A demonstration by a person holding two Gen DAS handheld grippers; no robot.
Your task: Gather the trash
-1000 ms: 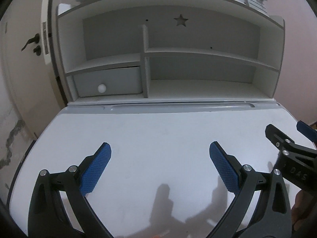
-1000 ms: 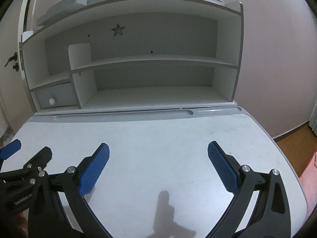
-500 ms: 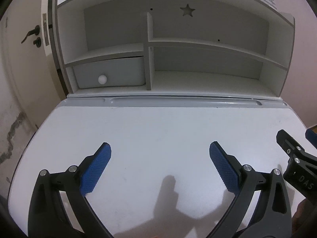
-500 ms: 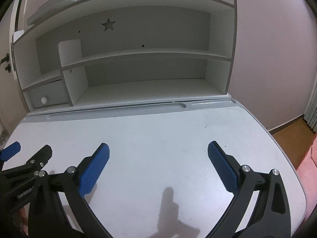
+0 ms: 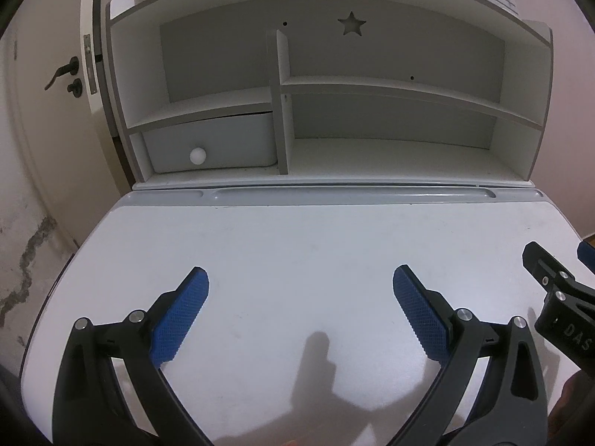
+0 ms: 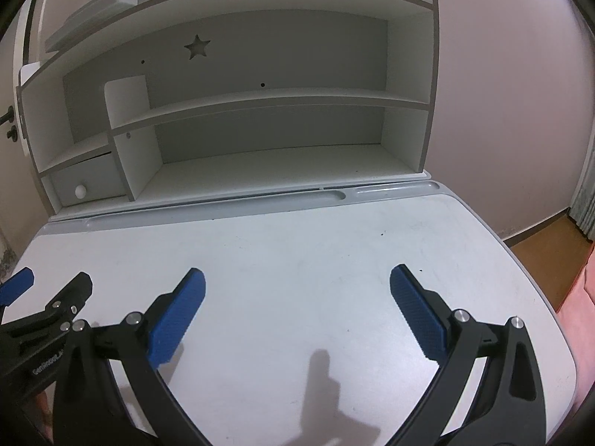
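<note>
**Both grippers wide apart over a bare desk top**

Over the white desk top (image 5: 297,245), no piece of trash shows in either wrist view, so where the task's thing lies cannot be told. Nearest the surface is the left gripper (image 5: 300,308), its blue pads (image 5: 180,316) spread far apart with nothing between them and nothing touched; it hangs above the near half of the desk, aimed toward the hutch. Just to its right, the right gripper (image 6: 297,306) hangs likewise (its black frame and one blue tip cut into the left view's right edge), blue fingers (image 6: 416,314) splayed wide and holding nothing. The two tools sit side by side, near but apart, both tilted down at the desk top. Their shadows fall on the surface close to the camera.

Behind the desk top runs a grey pencil groove (image 5: 353,197), then a white shelf hutch (image 6: 260,100) with a star cut-out (image 5: 351,24). Its lower left bay holds a grey drawer (image 5: 212,145) with a round white knob (image 5: 197,155). Left of the hutch stands a door with a dark handle (image 5: 61,74).
</note>
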